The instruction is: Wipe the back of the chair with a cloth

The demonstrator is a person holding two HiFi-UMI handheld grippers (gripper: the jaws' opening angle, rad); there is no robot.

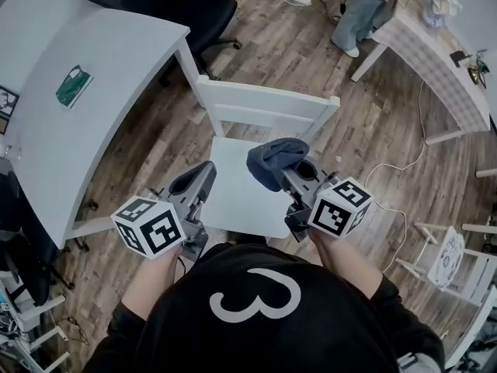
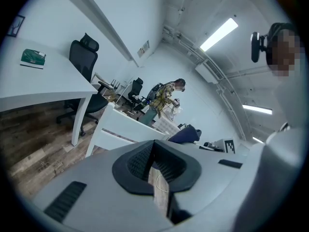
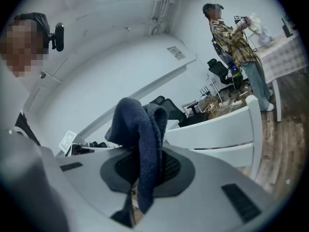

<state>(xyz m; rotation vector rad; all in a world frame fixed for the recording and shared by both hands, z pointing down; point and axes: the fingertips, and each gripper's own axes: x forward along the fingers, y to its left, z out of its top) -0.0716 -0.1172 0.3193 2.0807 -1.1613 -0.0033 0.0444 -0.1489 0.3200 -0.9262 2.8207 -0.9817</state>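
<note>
A white wooden chair (image 1: 233,185) stands in front of me, its slatted back (image 1: 268,107) on the far side of the seat. My right gripper (image 1: 286,171) is shut on a dark blue cloth (image 1: 276,160) and hangs over the seat's right part, short of the back. In the right gripper view the cloth (image 3: 142,139) bunches up out of the jaws, with the chair back (image 3: 217,129) beyond it. My left gripper (image 1: 203,176) hovers at the seat's left edge, shut, with nothing held. In the left gripper view the gripper (image 2: 153,166) points toward the chair back (image 2: 123,129), and the cloth (image 2: 186,135) shows beyond.
A white curved table (image 1: 78,107) stands close on the left with a green booklet (image 1: 74,85) on it. A black office chair (image 1: 178,6) sits behind it. A person (image 1: 365,6) stands by another table (image 1: 435,61) at the far right. A white cable (image 1: 396,177) trails on the floor.
</note>
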